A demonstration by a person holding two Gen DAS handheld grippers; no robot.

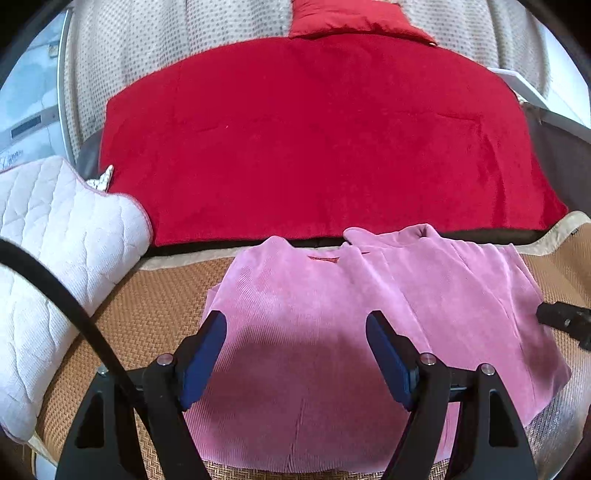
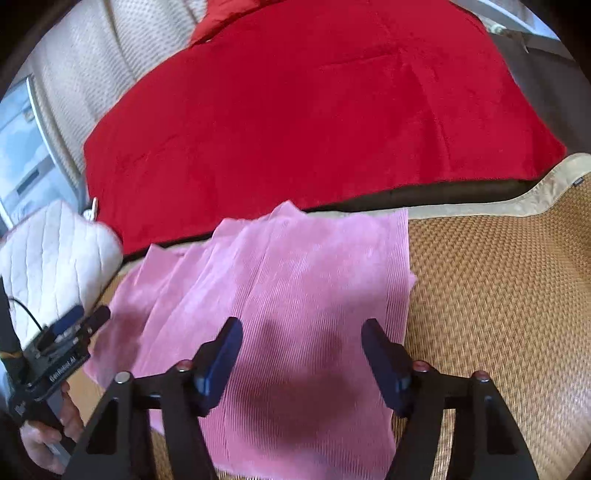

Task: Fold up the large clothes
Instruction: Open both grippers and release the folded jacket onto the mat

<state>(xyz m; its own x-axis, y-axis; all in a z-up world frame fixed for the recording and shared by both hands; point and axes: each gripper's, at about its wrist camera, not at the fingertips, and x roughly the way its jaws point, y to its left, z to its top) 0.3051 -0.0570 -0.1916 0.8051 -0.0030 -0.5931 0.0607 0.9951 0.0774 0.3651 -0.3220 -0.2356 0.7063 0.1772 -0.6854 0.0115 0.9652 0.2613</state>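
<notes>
A pink corduroy garment [image 1: 332,295] lies folded flat on a woven straw mat [image 1: 155,306], its collar toward the red blanket. My left gripper [image 1: 293,321] hovers open above the garment's near left part, nothing between its blue pads. In the right wrist view the same garment [image 2: 295,266] lies below my right gripper [image 2: 301,326], which is also open and empty over the cloth's near right part. A black tip of the right tool [image 1: 565,321] shows at the garment's right edge. A hand [image 2: 48,435] holds the left tool's black housing [image 2: 55,354] at the far left.
A large red blanket [image 1: 314,140] covers the bed behind the mat, with a red pillow [image 1: 351,18] at the far end. A white quilted cushion [image 1: 55,240] sits to the left, touching the mat. A black cable [image 1: 74,306] crosses the left foreground. Bare mat [image 2: 498,295] lies right of the garment.
</notes>
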